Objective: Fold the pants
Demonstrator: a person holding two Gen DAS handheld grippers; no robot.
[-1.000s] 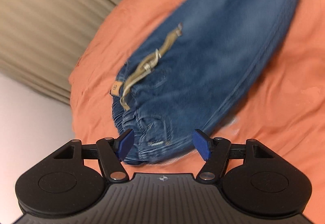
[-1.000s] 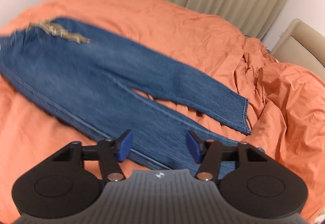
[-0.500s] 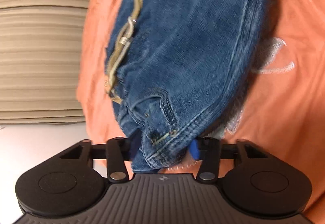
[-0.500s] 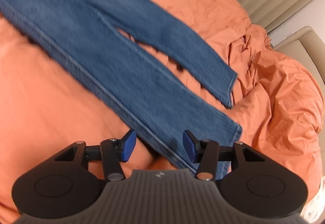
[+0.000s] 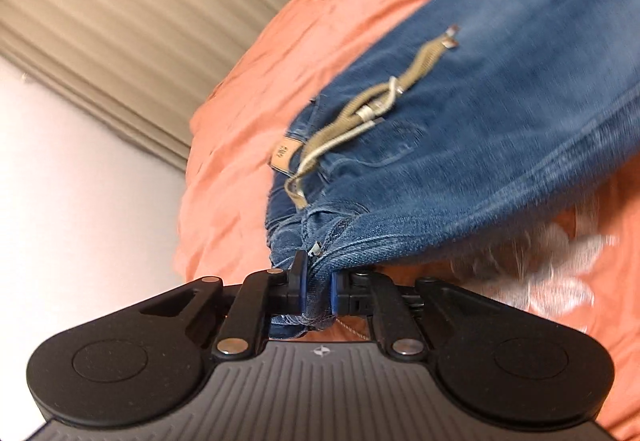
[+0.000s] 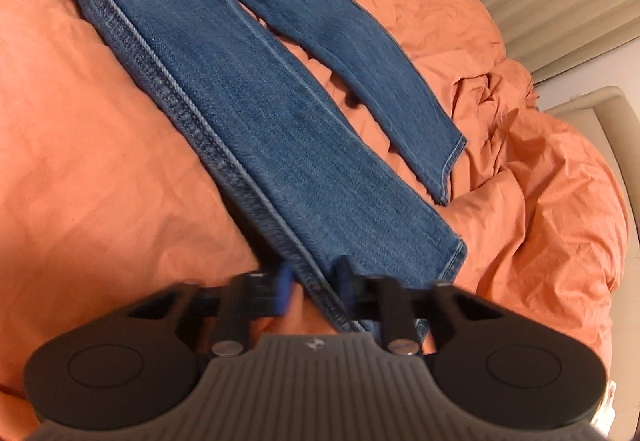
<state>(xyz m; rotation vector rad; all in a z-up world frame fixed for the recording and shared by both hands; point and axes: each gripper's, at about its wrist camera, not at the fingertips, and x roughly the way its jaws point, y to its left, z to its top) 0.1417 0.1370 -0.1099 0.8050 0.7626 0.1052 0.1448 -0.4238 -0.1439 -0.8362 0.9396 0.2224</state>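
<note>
Blue jeans (image 5: 500, 129) with a tan drawstring (image 5: 372, 109) lie on an orange duvet (image 5: 248, 113). My left gripper (image 5: 318, 291) is shut on the near corner of the waistband, which is bunched between the blue pads and lifted slightly. In the right wrist view the two legs (image 6: 248, 89) stretch away, spread apart at the hems. My right gripper (image 6: 314, 287) straddles the near leg's side seam close to its hem, its jaws narrowed around the denim; the fingers are blurred.
Beige curtains (image 5: 140, 33) hang behind the bed. The duvet (image 6: 540, 201) is rumpled into folds at the right. A beige chair or headboard (image 6: 600, 121) stands at the right edge. A white embroidered pattern (image 5: 560, 273) shows on the duvet under the waist.
My left gripper closed on the waistband corner and raised it. My right gripper moved down the near leg toward the hem and its jaws narrowed around the seam.
</note>
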